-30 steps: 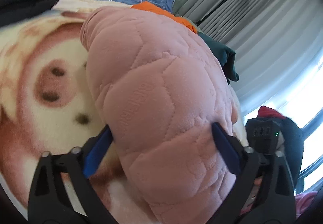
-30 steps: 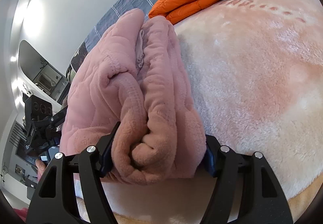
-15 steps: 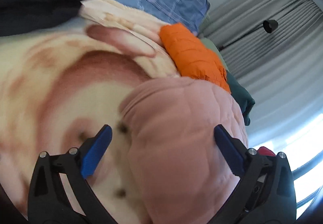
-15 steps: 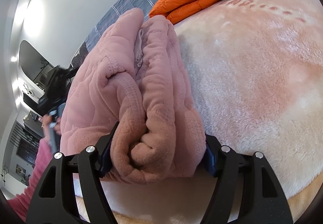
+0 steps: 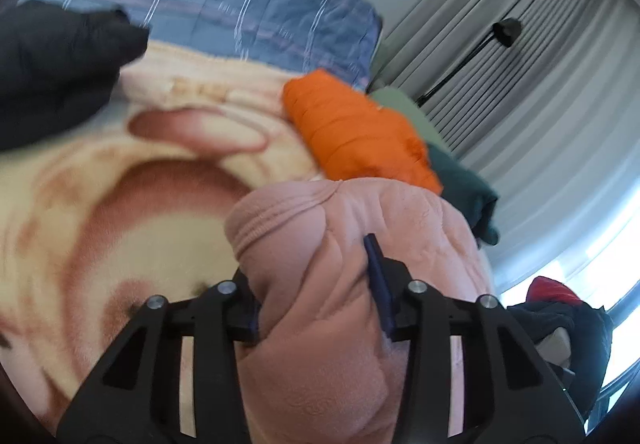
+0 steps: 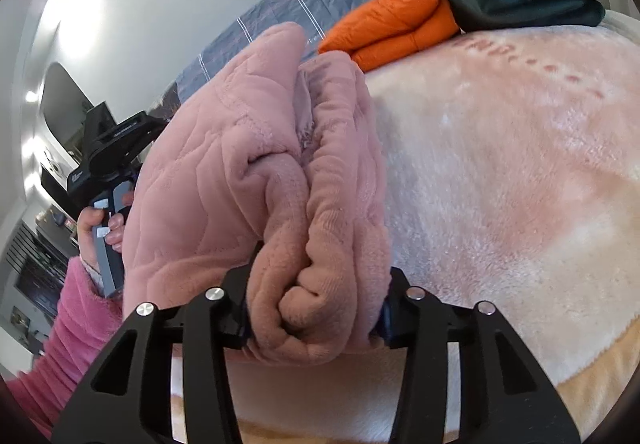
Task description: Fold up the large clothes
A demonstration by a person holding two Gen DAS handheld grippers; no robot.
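Note:
A folded pink quilted fleece garment (image 5: 360,284) lies on the plush cream and pink blanket (image 5: 100,204) of the bed. My left gripper (image 5: 316,284) is shut on one end of the bundle, its blue pads pressing into the fleece. My right gripper (image 6: 316,308) is shut on the other end of the pink garment (image 6: 248,172), pinching the rolled folds. The left gripper's handle and the hand holding it (image 6: 100,212) show beyond the bundle in the right wrist view.
A folded orange puffer jacket (image 5: 356,132) and a dark green garment (image 5: 468,196) lie at the bed's far side, also in the right wrist view (image 6: 396,20). A black garment (image 5: 52,72) lies far left. A blue striped sheet (image 5: 220,4), curtains and a floor lamp (image 5: 504,32) stand behind.
Both grippers have closed from wide open onto the pink bundle. The left gripper drew back toward the bundle's end and tilted up, bringing the orange jacket into view.

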